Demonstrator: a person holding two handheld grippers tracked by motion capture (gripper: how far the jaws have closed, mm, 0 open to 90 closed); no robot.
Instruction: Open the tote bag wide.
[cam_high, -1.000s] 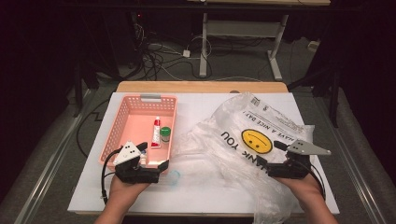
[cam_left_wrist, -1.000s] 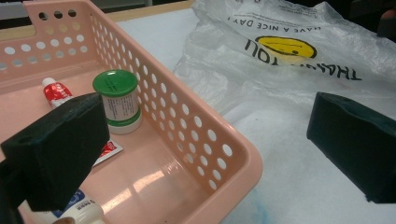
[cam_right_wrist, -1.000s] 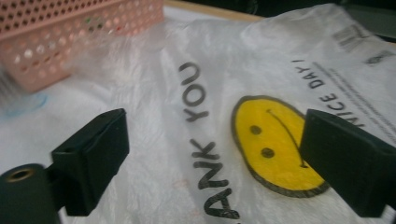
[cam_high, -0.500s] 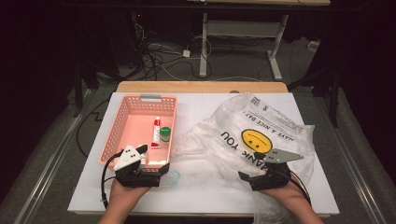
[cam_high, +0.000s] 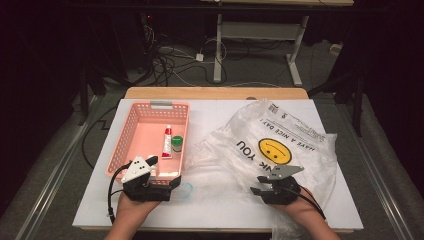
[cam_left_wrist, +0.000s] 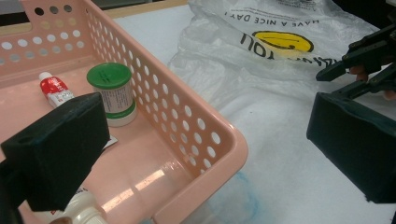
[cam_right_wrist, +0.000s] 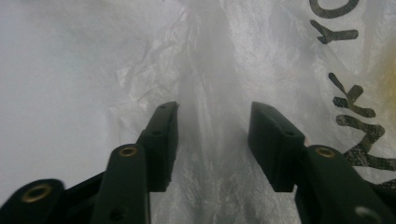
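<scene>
— Plastic, thin and crinkled: that was what my right gripper (cam_high: 256, 190) had under it. The clear bag (cam_high: 285, 150) with the yellow smiley face lay spread over the right half of the high view, on the white table sheet (cam_high: 215, 120).

— Was the right gripper holding it?

— Not that I could see. In the right gripper view a raised fold of the bag (cam_right_wrist: 205, 116) ran up between the two black jaws, and the jaws had just been closing, but a gap showed on each side of the fold and the pads did not press on it.

— And your left gripper?

— My left gripper (cam_high: 175, 183) sat at the lower left of the high view, at the near end of the pink basket (cam_high: 131, 131). In the left gripper view its jaws stood wide apart with the basket's near corner (cam_left_wrist: 224, 154) between them, one pad inside the basket and the other outside over the table; neither pad pinched the rim.

— What was in the basket?

— A red and white tube (cam_high: 167, 141) and, just beside it, a small bottle with a green cap (cam_high: 177, 143), standing upright. Something white (cam_left_wrist: 81, 210) lay below the left jaw, too hidden to tell what. On the sheet by the basket corner was a faint blue smear (cam_high: 186, 190).
</scene>
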